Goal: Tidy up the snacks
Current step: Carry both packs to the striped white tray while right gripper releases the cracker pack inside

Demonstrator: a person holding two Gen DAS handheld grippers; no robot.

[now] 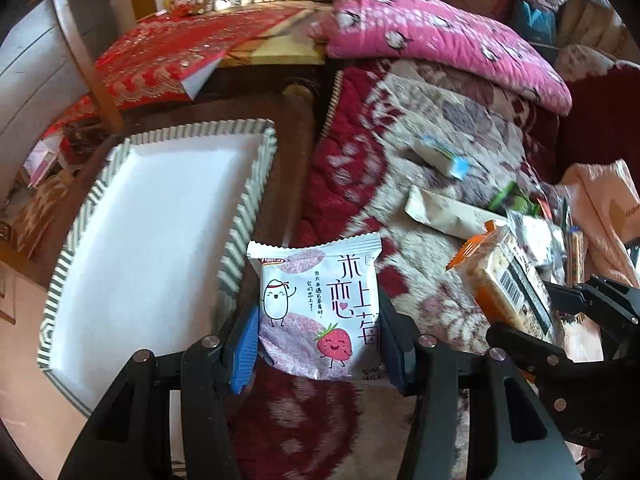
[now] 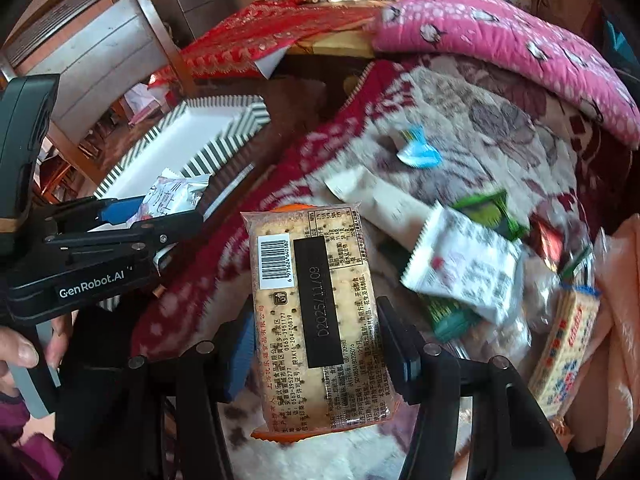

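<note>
Tray: my white tray [image 1: 140, 240] with striped rim sits far left, nothing in it.
Left gripper [image 1: 316, 336]: my fingers clasp a strawberry rice-cake packet [image 1: 316, 304] just right of the tray.
Right gripper [image 2: 316, 344]: my fingers clamp a cracker pack [image 2: 316, 320], barcode facing up.
Right view only: a hand [image 2: 24, 352] gripping the left handle; loose snacks [image 2: 464, 264] on the blanket [image 2: 500, 120].

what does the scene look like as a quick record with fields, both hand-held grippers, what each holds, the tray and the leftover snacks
left hand-held gripper: shut on the strawberry rice cracker packet
right hand-held gripper: shut on the biscuit pack, barcode side facing the camera
striped tray: white inside, no snacks visible in it
packets in hand: both lifted off the floral blanket, not yet in the tray
loose snacks: several wrappers scattered on the blanket
pink quilt: behind the snacks
</note>
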